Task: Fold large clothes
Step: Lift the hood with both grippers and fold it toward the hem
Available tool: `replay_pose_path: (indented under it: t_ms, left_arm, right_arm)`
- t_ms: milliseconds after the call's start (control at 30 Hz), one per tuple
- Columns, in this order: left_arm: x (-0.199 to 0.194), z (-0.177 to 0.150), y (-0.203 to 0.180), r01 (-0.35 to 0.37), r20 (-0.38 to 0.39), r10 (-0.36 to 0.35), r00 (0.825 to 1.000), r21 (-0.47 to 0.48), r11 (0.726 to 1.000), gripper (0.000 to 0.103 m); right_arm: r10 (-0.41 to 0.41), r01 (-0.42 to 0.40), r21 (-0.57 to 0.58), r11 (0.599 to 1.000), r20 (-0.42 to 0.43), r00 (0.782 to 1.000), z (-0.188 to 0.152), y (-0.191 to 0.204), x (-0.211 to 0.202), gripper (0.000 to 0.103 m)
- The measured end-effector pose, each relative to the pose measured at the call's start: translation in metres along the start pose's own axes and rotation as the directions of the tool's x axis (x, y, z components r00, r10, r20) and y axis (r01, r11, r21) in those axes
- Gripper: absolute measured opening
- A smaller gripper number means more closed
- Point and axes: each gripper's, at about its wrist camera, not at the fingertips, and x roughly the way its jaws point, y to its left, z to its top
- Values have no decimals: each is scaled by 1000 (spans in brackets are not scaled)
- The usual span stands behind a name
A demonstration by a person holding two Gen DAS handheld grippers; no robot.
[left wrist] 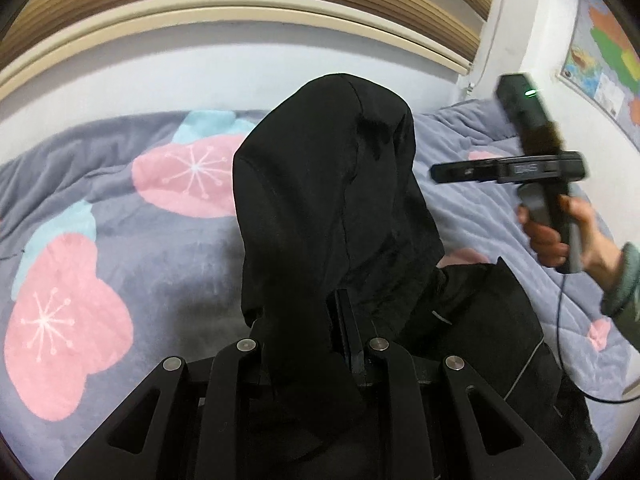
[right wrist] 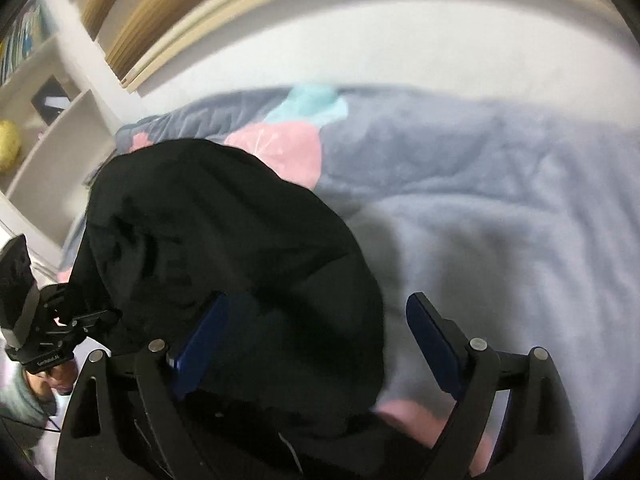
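Left gripper (left wrist: 344,328) pinching black garment (left wrist: 332,200), lifted above quilt (left wrist: 120,200) — near centre; right gripper (right wrist: 316,344) spread, 2 fingers (right wrist: 430,344) apart — garment's right edge between them.

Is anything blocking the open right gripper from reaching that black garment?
Nothing visible does. The right gripper is open, and the black garment already bulges between its fingers. The left gripper is shut on the same cloth, lifted above the floral blanket.

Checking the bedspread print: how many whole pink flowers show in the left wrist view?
2: one pink flower left of the raised black garment, one near the left edge. More may hide beneath it.
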Motion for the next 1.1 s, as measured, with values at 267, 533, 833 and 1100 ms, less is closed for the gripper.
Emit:
replay_pose_path:
  t_ms: [267, 533, 833, 1100]
  left_arm:
    - [13, -4, 12, 11, -35, -12, 999, -22, 1000, 21]
    - [-7, -11, 3, 14, -11, -15, 1000, -25, 1000, 21]
    - [-87, -54, -65, -18, 49, 15, 999, 70, 997, 24]
    - [-133, -172, -92, -2, -202, 10, 979, 40, 999, 30]
  right_arm:
    - [155, -147, 100, 984, -78, 985, 8, -20, 66, 37]
    - [105, -106, 12, 994, 72, 992, -25, 8, -20, 14]
    - [-11, 28, -65, 997, 244, 970, -118, 92, -158, 14]
    - [-84, 84, -1, 996, -13, 996, -225, 115, -177, 26]
